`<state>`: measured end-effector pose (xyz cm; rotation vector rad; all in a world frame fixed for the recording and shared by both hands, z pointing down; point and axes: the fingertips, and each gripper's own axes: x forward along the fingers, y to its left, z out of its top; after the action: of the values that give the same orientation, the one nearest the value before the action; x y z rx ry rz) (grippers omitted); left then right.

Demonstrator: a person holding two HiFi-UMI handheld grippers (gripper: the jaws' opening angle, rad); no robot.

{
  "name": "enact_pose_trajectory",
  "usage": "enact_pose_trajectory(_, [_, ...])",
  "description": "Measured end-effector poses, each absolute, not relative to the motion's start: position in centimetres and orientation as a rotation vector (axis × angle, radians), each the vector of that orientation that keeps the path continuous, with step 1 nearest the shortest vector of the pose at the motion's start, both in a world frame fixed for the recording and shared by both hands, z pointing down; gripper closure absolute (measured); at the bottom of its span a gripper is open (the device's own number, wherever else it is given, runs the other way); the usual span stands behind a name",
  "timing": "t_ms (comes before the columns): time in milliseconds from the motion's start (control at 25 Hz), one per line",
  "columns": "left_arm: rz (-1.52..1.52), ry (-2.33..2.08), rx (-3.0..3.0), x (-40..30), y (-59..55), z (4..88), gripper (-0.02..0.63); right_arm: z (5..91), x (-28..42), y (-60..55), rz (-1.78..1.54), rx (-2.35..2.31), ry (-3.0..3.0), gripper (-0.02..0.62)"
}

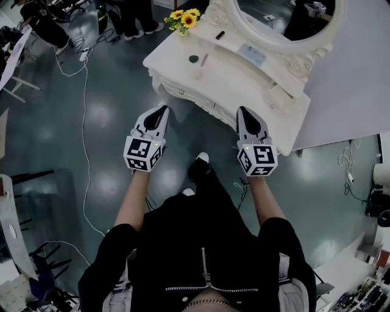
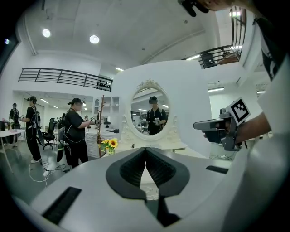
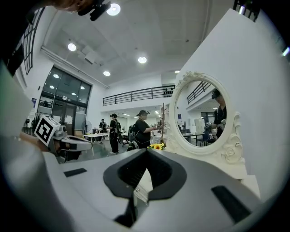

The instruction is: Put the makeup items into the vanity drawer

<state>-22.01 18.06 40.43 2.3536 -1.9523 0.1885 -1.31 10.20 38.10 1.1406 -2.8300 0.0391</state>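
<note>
The white vanity (image 1: 256,91) with an oval mirror (image 1: 286,18) stands ahead of me. On its top lie a dark round item (image 1: 194,59), a thin pinkish stick (image 1: 204,60) and a small black item (image 1: 220,35). My left gripper (image 1: 163,109) is shut and holds nothing, hovering just short of the vanity's front edge. My right gripper (image 1: 244,111) is likewise shut and holds nothing, over the same edge further right. The left gripper view shows shut jaws (image 2: 145,152) aimed at the mirror (image 2: 151,115). In the right gripper view the jaws (image 3: 146,152) meet with nothing between them.
A vase of sunflowers (image 1: 184,18) stands at the vanity's left end. A flat pale card (image 1: 251,55) lies near the mirror. White cables (image 1: 84,122) run over the shiny floor to the left. Several people (image 2: 74,131) stand at the back left. A white panel (image 1: 347,79) backs the vanity.
</note>
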Motion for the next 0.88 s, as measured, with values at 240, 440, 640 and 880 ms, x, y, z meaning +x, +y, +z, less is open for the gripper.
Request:
enact_pose_trajectory(240, [0.203,-1.893,2.396,-23.2,8.7,40.5,0.584,38.5,-1.5,1.9,0.069,1.242,-2.797,0.589])
enact_pose_trajectory(440, [0.241,-1.794,2.436,-23.6,-0.3,40.7,0.584,38.5,-1.1,-5.6,0.105,1.339,-2.74,0.59])
enact_pose_trajectory(640, [0.276,-1.726,2.476,-23.1,-7.0,41.8,0.584,39.4,0.0,-11.2,0.125,1.407,-2.698,0.589])
enact_pose_trajectory(880, [0.27,-1.647,2.527,-22.1,-12.5,41.8,0.584,39.4,1.2,-15.2,0.111,1.491,-2.65,0.591])
